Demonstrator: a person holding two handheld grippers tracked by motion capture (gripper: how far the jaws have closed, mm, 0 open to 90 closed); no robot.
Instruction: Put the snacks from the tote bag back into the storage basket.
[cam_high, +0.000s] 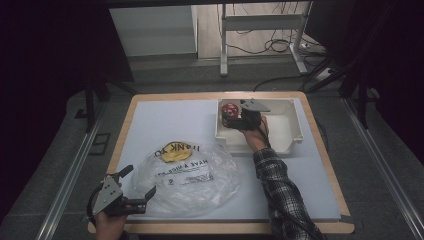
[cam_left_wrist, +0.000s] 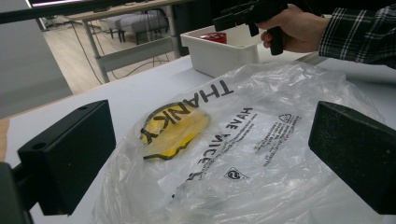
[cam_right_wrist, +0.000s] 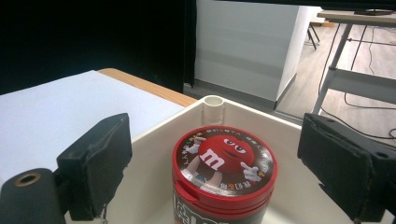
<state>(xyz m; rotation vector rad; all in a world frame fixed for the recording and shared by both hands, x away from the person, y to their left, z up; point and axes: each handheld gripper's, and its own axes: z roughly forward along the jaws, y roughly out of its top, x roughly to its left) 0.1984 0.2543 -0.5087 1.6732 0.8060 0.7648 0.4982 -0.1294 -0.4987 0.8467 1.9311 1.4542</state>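
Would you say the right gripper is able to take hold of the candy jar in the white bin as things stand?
Probably yes. The right gripper is open, its jaws either side of the candy jar, which stands upright in a corner of the white bin with nothing lying between them.

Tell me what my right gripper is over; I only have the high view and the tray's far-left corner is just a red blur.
Observer: A candy tub with a red lid stands upright in the white tray, near its corner post.
Operator: Report the jaws.
Observer: The right gripper is open, one jaw on each side of the tub, neither touching it.
Operator: Now read me the bag print.
Observer: In the left gripper view the clear plastic bag reads THANK and HAVE A NICE, over a yellow patch. The left gripper is open before it.
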